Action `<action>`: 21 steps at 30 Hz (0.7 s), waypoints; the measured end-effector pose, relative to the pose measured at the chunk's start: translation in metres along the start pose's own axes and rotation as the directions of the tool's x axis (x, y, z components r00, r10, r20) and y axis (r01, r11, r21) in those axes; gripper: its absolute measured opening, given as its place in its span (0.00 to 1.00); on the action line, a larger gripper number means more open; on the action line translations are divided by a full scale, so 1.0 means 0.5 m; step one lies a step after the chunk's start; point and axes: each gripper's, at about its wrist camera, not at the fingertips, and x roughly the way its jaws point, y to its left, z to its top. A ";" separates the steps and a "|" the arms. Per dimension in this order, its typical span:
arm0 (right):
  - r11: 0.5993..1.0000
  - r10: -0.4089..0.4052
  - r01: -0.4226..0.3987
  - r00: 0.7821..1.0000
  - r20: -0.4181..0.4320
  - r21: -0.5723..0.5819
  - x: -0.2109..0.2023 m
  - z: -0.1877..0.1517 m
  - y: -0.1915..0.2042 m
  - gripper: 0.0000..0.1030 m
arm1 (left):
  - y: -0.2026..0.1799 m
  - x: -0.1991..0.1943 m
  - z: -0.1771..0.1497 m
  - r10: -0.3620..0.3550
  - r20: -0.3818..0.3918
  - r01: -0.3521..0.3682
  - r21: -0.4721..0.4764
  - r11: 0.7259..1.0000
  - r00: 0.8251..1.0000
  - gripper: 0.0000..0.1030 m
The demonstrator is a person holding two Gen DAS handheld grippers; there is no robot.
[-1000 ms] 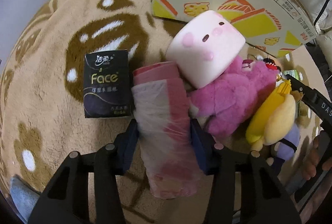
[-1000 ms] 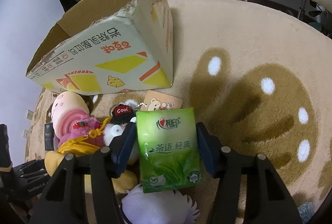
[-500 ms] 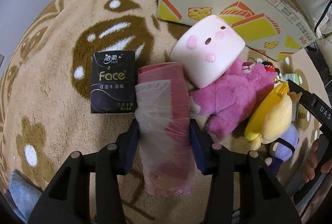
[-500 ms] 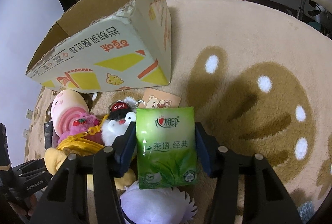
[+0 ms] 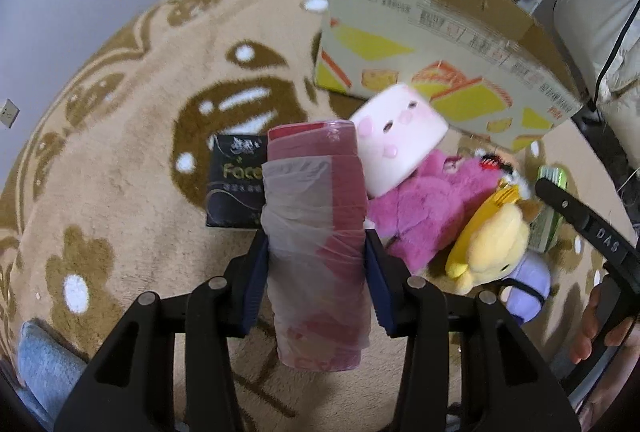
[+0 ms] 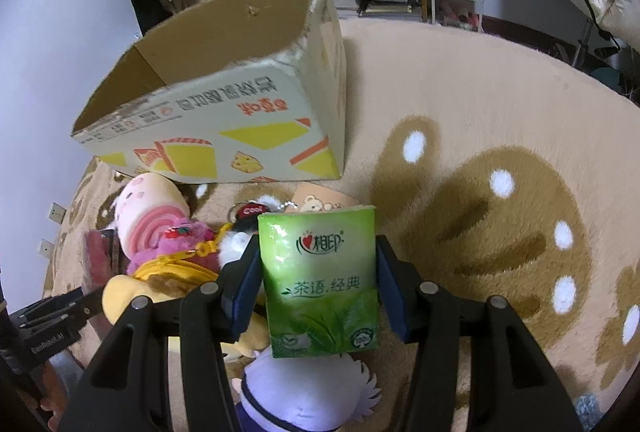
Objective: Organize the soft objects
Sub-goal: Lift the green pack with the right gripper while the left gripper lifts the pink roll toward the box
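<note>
- On my left, the left gripper (image 5: 316, 272) is clamped around a red roll wrapped in thin clear film (image 5: 316, 232), with its blue pads pressing the roll's sides about midway along its length. The roll hangs clear of the rug (image 5: 120, 159).
- I judge that roll light and squashy. The film looks slick and loose, so I would keep the pads on the firm middle, not on the baggy lower end, where the wrap could slide off.
- Below it on the rug lies a black tissue pack (image 5: 234, 187), partly hidden by the roll. Beside that sits a heap of plush: a pink-cheeked white cushion (image 5: 400, 139), a magenta toy (image 5: 432, 203) and a yellow toy (image 5: 492, 244).
- The open cardboard box (image 6: 224, 119) stands just behind the heap, and I take it as the likely drop point.
- On my right, the right gripper (image 6: 318, 284) pinches a green tissue pack (image 6: 320, 280) by its two long edges, held above a lilac plush (image 6: 304, 392).
- That pack should be light and yielding, with a glossy wrapper. A grip across the middle suits it, since too hard a squeeze would only crumple it.
</note>
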 end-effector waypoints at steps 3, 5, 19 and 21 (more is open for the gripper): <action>1.000 -0.001 0.002 1.000 0.031 -0.019 -0.016 0.002 0.009 0.54 | -0.004 -0.027 -0.006 0.007 0.049 -0.007 0.002 1.000 0.999 0.42; 1.000 -0.002 0.003 0.999 0.053 -0.027 -0.028 0.003 0.015 0.54 | -0.011 -0.045 -0.008 0.009 0.093 -0.010 0.016 1.000 0.996 0.42; 0.995 0.011 0.016 0.964 0.266 -0.098 -0.136 0.020 0.054 0.54 | -0.042 -0.159 0.004 -0.012 0.365 -0.018 0.076 0.997 0.931 0.42; 0.995 0.021 0.010 0.954 0.299 -0.103 -0.151 0.023 0.058 0.54 | -0.047 -0.169 0.008 -0.010 0.387 -0.026 0.087 0.996 0.922 0.42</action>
